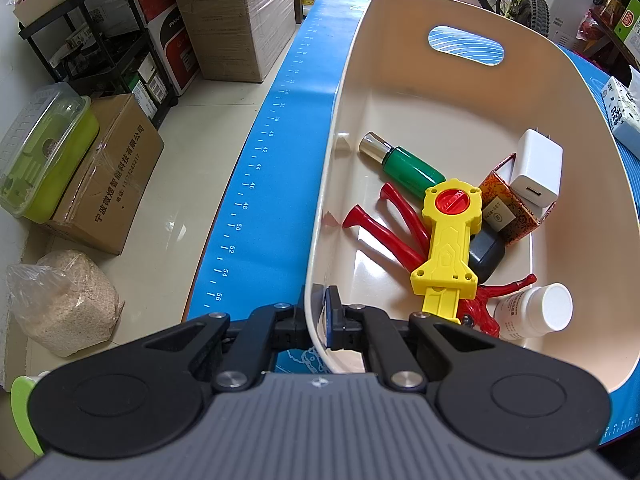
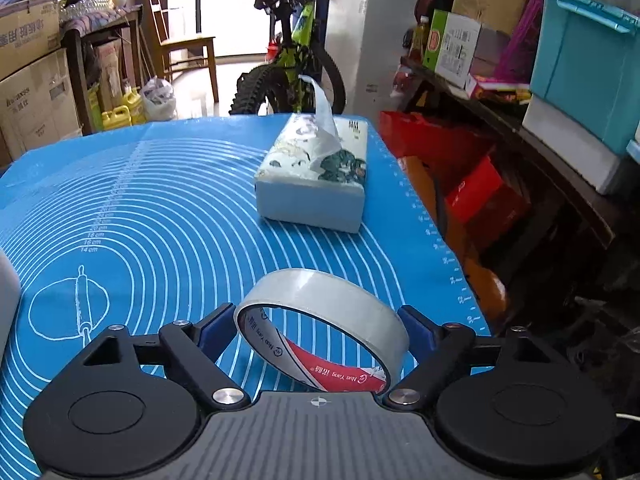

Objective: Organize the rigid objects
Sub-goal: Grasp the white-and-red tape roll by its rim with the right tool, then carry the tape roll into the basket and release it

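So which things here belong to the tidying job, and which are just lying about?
Job:
- cream bin, left gripper shut on its wall
- clear tape roll between the right gripper pads
- in the bin: green bottle, yellow toy, white charger, pill bottle

Lying about:
- tissue pack
- bicycle

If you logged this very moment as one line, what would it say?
left gripper: shut on bin rim | right gripper: around tape roll, pads at its sides | in bin: charger, yellow toy
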